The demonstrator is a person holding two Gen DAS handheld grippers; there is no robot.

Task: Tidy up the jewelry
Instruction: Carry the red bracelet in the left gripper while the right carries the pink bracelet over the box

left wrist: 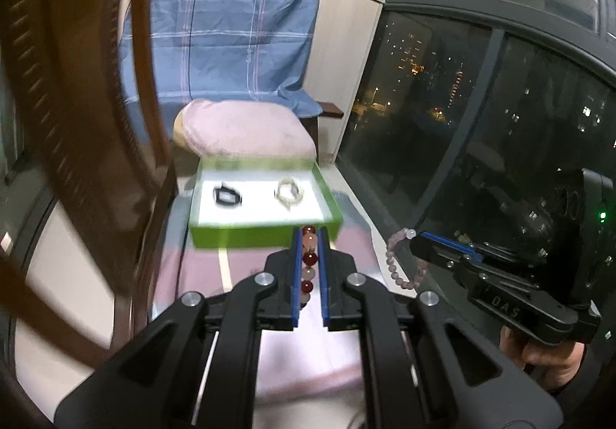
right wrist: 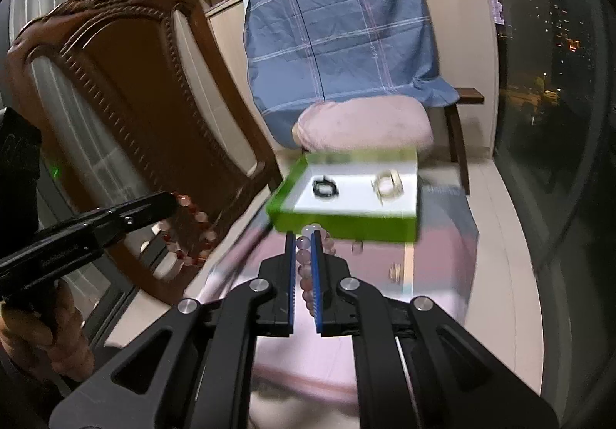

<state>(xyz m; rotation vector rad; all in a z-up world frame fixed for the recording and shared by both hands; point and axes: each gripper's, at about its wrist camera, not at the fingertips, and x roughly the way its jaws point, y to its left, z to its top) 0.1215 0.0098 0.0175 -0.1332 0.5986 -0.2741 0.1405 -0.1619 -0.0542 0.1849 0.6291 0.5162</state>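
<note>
A green box [left wrist: 246, 236] with a white floor stands ahead of both grippers; it also shows in the right wrist view [right wrist: 346, 227]. In it lie a black bracelet [left wrist: 227, 195] [right wrist: 325, 186] and a pale bracelet [left wrist: 289, 193] [right wrist: 389, 186]. My left gripper [left wrist: 310, 236] is shut on a red and pink bead bracelet [left wrist: 309, 267], held just short of the box front; it also shows in the right wrist view [right wrist: 188, 232]. My right gripper [right wrist: 306, 236] is shut on a pale pink bead bracelet [right wrist: 306, 267], which hangs from it in the left wrist view [left wrist: 400, 267].
The box rests on a pink cloth surface [right wrist: 369, 267]. A carved wooden chair back [right wrist: 127, 109] stands at the left. A pink cushion [right wrist: 365, 125] and a blue checked cloth [right wrist: 338, 32] lie behind the box. A dark window [left wrist: 481, 113] is at the right.
</note>
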